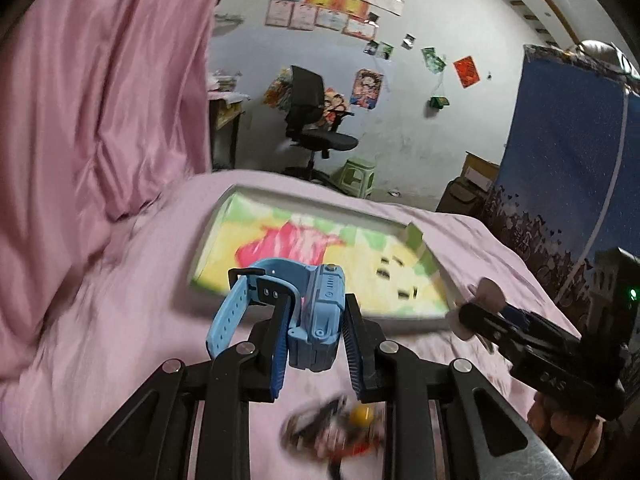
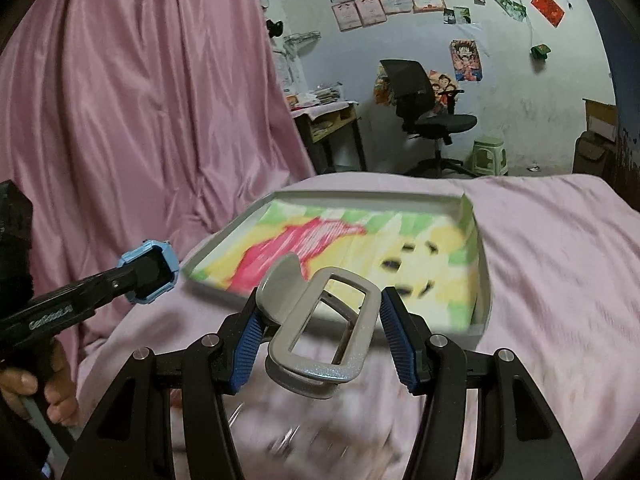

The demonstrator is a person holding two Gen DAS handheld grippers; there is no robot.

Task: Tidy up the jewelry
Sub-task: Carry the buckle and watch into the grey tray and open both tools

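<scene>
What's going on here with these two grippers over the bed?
A person is sorting jewelry on a pink-sheeted bed. The left gripper is shut on a blue smartwatch, and the right gripper holds a grey hair clip. Both are held in the air just short of a shallow tray with a colourful lining. More small items lie blurred on the sheet beneath the left gripper. Nothing sits clearly in the tray yet.

Both tools are matte black plastic. The left gripper (image 1: 316, 344) and right gripper (image 2: 318, 340) each carry ribbed blue pads (image 2: 244, 344) on their fingers and round silver pivot screws (image 1: 389, 347) on angular linkage arms with triangular cut-outs. White lettering marks the left gripper's barrel.
</scene>
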